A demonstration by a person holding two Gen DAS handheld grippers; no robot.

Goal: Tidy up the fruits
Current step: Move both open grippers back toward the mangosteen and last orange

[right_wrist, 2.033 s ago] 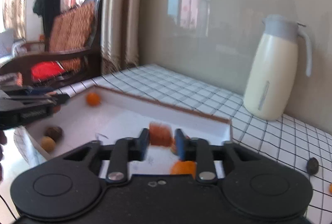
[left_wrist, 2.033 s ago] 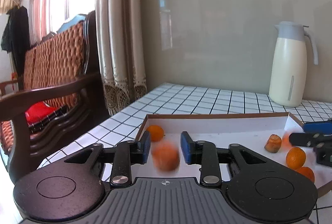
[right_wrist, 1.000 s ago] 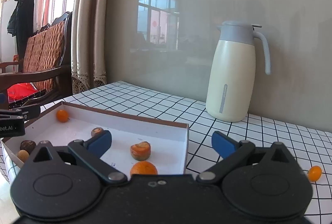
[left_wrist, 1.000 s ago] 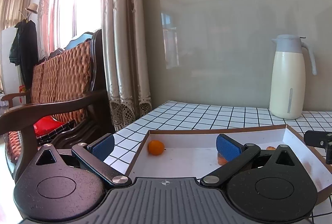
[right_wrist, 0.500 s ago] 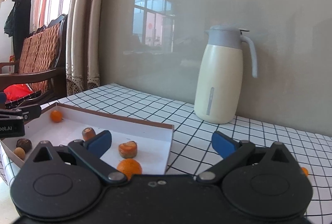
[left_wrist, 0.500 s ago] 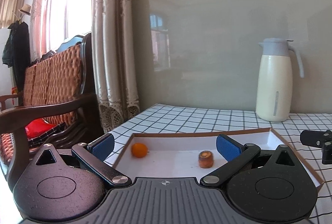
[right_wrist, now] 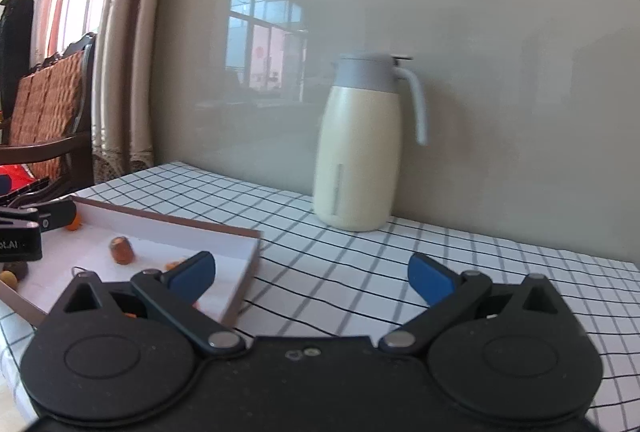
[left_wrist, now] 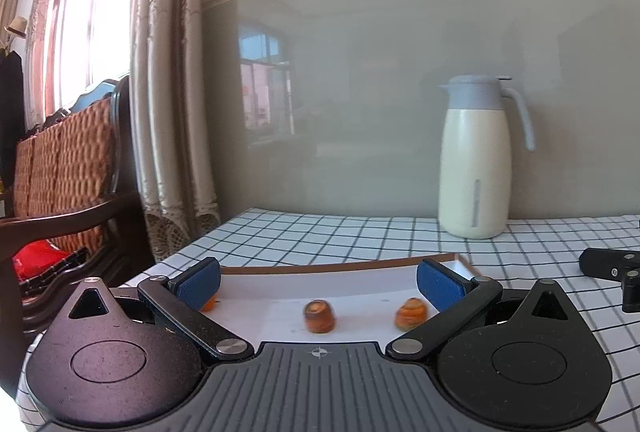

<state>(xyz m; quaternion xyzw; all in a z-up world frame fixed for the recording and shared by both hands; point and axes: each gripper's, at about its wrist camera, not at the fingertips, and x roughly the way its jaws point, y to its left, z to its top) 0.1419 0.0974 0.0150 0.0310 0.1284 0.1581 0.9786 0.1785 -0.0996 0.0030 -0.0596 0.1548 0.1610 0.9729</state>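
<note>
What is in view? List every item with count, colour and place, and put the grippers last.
shallow white cardboard tray: one, brown-edged, table's left end.
small fruits: five or more, orange and brown, inside tray.
thermos jug: one, cream with grey lid, against wall.
checked tablecloth: one, white with black lines, covers table.
wooden wicker-backed chair: one, brown, by window.
curtain: one, beige, left.
left gripper: open, over tray.
right gripper: open, over cloth beside tray.
</note>
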